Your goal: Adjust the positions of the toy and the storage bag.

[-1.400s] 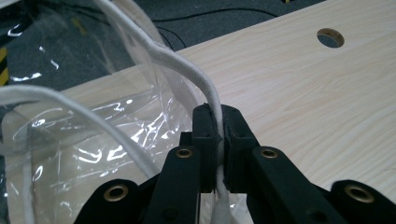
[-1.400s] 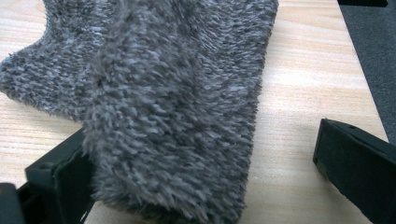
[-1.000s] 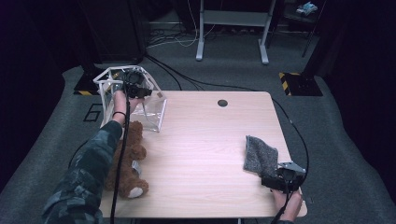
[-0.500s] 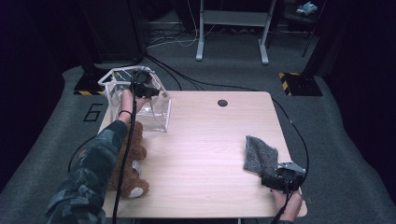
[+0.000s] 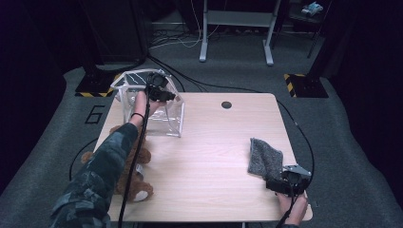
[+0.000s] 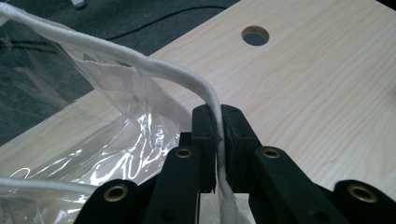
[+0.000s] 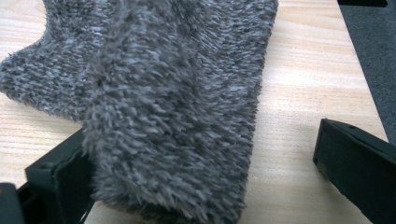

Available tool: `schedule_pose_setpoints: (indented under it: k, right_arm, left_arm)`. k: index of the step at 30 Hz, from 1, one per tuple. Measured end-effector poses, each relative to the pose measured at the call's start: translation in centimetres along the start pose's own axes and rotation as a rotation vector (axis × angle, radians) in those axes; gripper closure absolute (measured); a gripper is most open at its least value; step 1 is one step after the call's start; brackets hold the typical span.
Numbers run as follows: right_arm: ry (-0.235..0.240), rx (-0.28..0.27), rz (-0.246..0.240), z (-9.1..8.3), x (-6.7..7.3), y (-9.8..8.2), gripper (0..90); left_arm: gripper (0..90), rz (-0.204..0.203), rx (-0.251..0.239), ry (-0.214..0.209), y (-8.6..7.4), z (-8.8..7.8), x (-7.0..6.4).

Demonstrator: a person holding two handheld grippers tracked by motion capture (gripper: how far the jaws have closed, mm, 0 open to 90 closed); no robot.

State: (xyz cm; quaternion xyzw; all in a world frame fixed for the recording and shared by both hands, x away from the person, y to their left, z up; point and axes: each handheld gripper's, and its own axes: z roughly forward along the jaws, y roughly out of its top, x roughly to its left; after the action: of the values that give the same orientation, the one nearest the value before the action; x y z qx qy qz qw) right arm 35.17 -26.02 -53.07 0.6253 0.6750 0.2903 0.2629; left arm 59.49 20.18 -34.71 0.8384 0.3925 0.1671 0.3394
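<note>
Jaws of the left gripper [image 6: 217,140] pinch the white piped rim of the clear plastic bag [image 5: 166,116] at the counter's [image 5: 214,156] far left corner. Right gripper [image 7: 205,186] rests near right, jaws spread wide around the grey fuzzy sock's [image 7: 163,93] end, not pressing. Brown teddy bear [image 5: 135,178] lies at the near left edge; bare wood between.
</note>
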Motion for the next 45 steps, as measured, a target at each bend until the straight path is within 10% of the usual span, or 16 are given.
schedule_pose_setpoints:
  k: [38, 45]
  right_arm:
    - [0.000, 0.000, 0.001, 0.0, 0.0, 0.0, 0.0]
    - [0.000, 0.001, 0.002, 0.0, 0.0, 0.0, 0.0]
  left_arm:
    - [80.1, 0.055, -0.003, -0.174, 3.5, 3.4, -9.8]
    - [58.1, 0.046, -0.009, -0.179, 3.3, 2.6, -9.0]
